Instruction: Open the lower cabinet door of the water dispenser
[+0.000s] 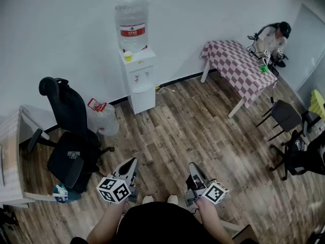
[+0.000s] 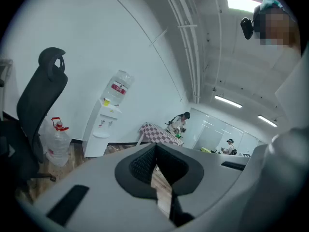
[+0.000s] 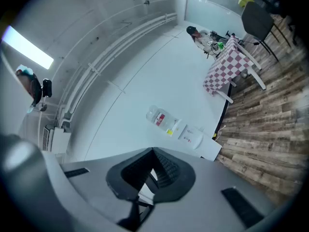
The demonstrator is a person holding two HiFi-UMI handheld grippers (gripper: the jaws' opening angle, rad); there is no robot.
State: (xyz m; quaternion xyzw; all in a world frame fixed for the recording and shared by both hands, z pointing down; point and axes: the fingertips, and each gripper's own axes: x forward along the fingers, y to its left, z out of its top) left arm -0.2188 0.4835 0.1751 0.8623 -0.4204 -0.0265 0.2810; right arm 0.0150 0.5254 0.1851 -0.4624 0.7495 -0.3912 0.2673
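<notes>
Room: a wooden plank floor (image 1: 193, 131) and a plain white wall are seen; an office chair (image 1: 68, 136) stands at the left and a checked table (image 1: 238, 65) at the far right.
Task's thing: the water dispenser (image 1: 138, 80) is placed against the wall, with a large bottle (image 1: 132, 24) on top. Its lower cabinet door (image 1: 144, 101) is the bottom front panel, and it appears closed.
Beside it: a spare bottle (image 1: 104, 118) lies on the floor just to the left of the dispenser.
Left gripper (image 1: 133, 161): it is held well apart from the dispenser. Its jaws are pressed together and nothing is between them.
Right gripper (image 1: 192, 165): it is also far from the dispenser. Its jaws are closed too, and they are empty.
Progress: the task is judged as not yet started, because the dispenser must first be approached.
Handling: the door is expected to be a light, stiff, hinged panel, probably kept shut by a small catch.
Where to hold: no handle can be made out from here. The free vertical edge or a recess is probably to be taken.
Care: a gentle pull is advised, since the bottle on top may make the dispenser top-heavy.
</notes>
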